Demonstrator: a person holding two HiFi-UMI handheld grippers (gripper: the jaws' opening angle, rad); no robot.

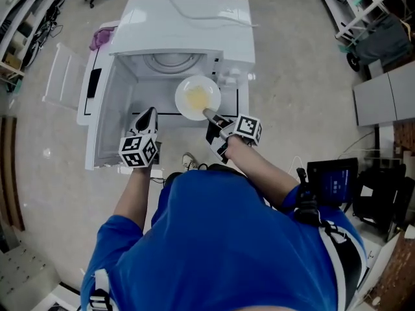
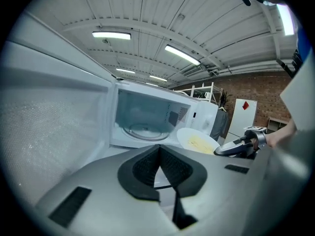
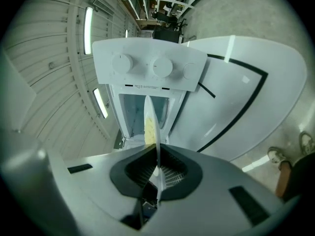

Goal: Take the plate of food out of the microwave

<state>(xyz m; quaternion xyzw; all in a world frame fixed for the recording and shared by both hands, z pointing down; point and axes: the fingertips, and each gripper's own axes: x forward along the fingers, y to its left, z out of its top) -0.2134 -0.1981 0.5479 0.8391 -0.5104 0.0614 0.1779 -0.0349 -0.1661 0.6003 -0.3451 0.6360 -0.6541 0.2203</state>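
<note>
**Right gripper** [image 1: 211, 116]: grey moulded shell with black ribbed pads. The jaws stand narrow, clamped on the plate's rim at the plate's 5 o'clock. In the right gripper view [image 3: 156, 154] the rim runs edge-on between the pads.

**Plate** [image 1: 197, 97]: round, white and shallow with a smooth glazed face, and a pale yellow patch of food at its centre. It is carried at the mouth of the microwave cavity, on the right side of the opening and close to the control panel. Seen from the right gripper [image 3: 150, 119] it is a thin upright sliver.

**Left gripper** [image 1: 149, 115]: the same build. Its jaws are closed with the pad tips meeting [image 2: 158, 149] and nothing between them. It sits at the plate's 8 o'clock, apart from it, over the front sill.

**Microwave** [image 1: 188, 24]: white box with rounded corners and a matt interior.
- Glass turntable [image 1: 172, 60]: a clear ring at the plate's 11 o'clock.
- Two round knobs [image 3: 122, 63] on the panel.

**Door** [image 1: 87, 102]: swung wide open at the cavity's 9 o'clock, with a black-outlined window. The opening's front edge is unobstructed.

**Floor** [image 1: 292, 89]: pale concrete, open at 3 o'clock.
</note>
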